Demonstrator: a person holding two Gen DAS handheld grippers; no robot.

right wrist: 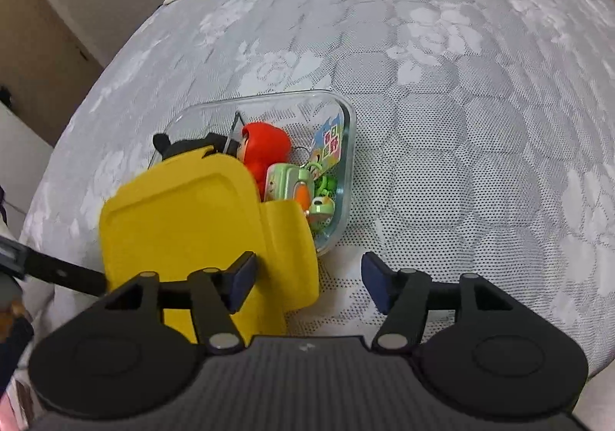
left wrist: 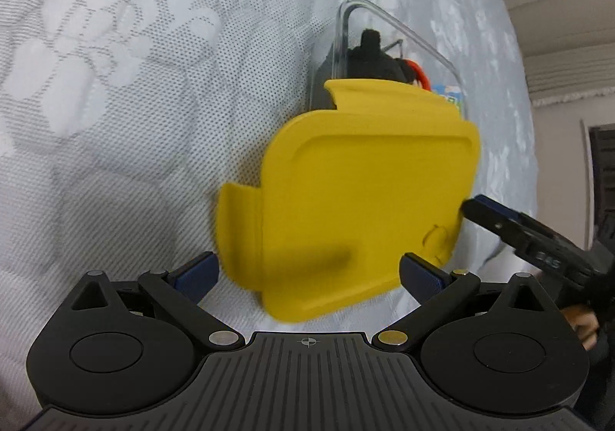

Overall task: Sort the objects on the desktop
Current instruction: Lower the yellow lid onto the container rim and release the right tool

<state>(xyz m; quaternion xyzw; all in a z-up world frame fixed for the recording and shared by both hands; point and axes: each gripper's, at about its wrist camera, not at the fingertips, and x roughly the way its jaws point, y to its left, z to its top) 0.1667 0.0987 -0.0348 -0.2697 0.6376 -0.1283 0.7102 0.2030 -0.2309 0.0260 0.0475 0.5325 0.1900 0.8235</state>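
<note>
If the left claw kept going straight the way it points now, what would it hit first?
Most likely the flat yellow plastic lid, which fills the space just ahead of the open left claw. The clear plastic box sits beyond it. Depth is hard to judge.

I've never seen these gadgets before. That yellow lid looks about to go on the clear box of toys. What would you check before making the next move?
1. Toys inside the clear box: ok. The red figure and green trinkets lie within its walls.
2. Yellow lid lined up over the box: not ok. It is tilted and covers only one end.
3. Left gripper holding the lid: cannot tell. Its fingers flank the lid, but contact is unclear.
4. Right gripper free: ok. It is open, with one finger beside the lid's flap.
5. Nothing poking above the rim: cannot tell. The lid hides most of the black toy.
</note>
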